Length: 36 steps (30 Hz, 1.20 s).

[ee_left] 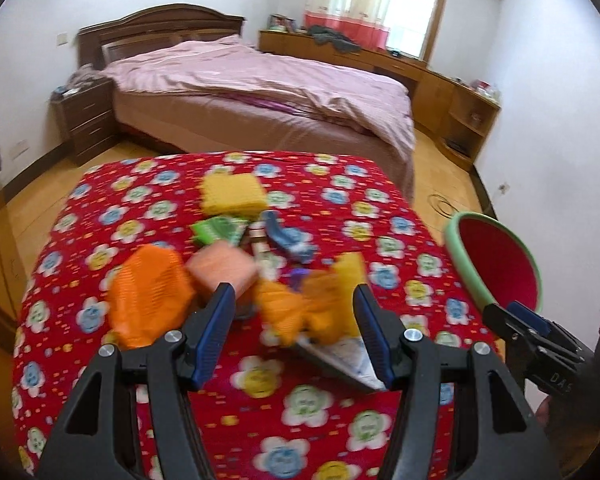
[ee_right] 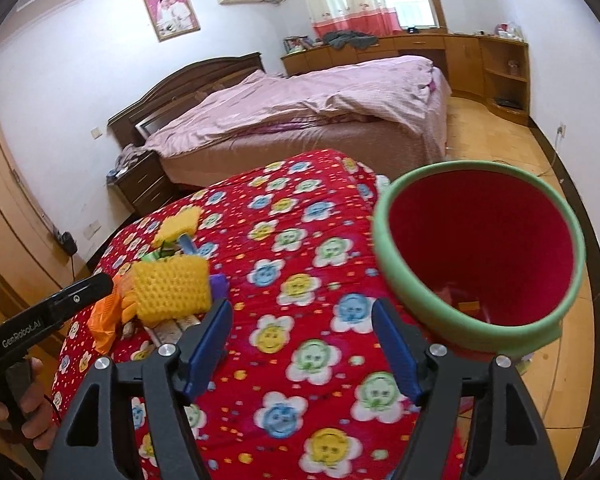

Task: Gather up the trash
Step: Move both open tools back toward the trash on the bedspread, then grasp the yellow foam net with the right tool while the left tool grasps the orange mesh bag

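Red floral cloth [ee_left: 228, 432] covers a table bearing a blurred heap of trash [ee_left: 236, 276]: orange and yellow mesh wrappers, a pink block, a green packet, a blue scrap and white printed paper. The left gripper [ee_left: 294, 320] hangs over the heap's near edge, its 2 blue-padded jaws spread with nothing clamped. The right gripper [ee_right: 302, 340] is likewise spread and empty above bare cloth. A green-rimmed bin [ee_right: 476, 256] with a red interior sits at the table's right edge.

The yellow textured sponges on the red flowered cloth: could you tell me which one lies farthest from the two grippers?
The yellow textured sponge at the far end of the pile, toward the bed; the other yellow sponge sits at the near end, close to the left gripper.
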Motion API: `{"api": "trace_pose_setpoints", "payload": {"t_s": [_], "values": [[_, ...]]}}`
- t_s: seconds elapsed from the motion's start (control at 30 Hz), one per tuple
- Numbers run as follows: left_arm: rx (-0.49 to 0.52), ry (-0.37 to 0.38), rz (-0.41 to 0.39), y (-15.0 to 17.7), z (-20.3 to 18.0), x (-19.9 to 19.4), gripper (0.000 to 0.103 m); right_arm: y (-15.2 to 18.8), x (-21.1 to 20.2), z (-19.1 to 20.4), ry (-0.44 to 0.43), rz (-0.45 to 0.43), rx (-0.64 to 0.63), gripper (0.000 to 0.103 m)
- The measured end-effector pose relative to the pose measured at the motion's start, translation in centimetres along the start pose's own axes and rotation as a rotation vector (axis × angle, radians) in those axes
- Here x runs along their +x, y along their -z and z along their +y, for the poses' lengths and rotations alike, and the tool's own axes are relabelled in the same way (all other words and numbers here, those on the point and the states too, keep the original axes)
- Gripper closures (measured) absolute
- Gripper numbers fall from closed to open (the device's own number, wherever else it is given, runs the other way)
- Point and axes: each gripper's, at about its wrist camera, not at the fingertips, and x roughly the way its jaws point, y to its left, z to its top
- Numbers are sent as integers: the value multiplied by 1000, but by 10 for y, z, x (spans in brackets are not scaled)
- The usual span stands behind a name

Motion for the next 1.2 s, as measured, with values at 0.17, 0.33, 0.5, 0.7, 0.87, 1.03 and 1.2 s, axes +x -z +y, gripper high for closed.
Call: {"api": "trace_pose_setpoints", "payload": {"t_s": [0.17, 0.33, 0.5, 0.7, 0.87, 1.03, 1.2], "values": [[-53, -52, 0, 4, 37, -3, 42, -1, 11, 22, -12, 14, -34, 29], [-79, -120, -4, 7, 68, -2, 42, -2, 20, 40, -20, 28, -52, 29], [-118, -164, 19, 11, 97, 10, 42, -4, 26, 53, -26, 31, -65, 29], [-161, -175, 84, 18, 121, 37, 42, -8, 32, 68, -34, 25, -91, 23], [-182, -174, 131, 23, 128, 57, 39, -12, 43, 81, -64, 37, -103, 14], [-192, -155, 146, 24, 129, 70, 32, -12, 59, 98, -82, 63, -137, 14], [-238, -127, 133, 23, 133, 75, 23, -11, 78, 109, -90, 89, -151, 14]]}}
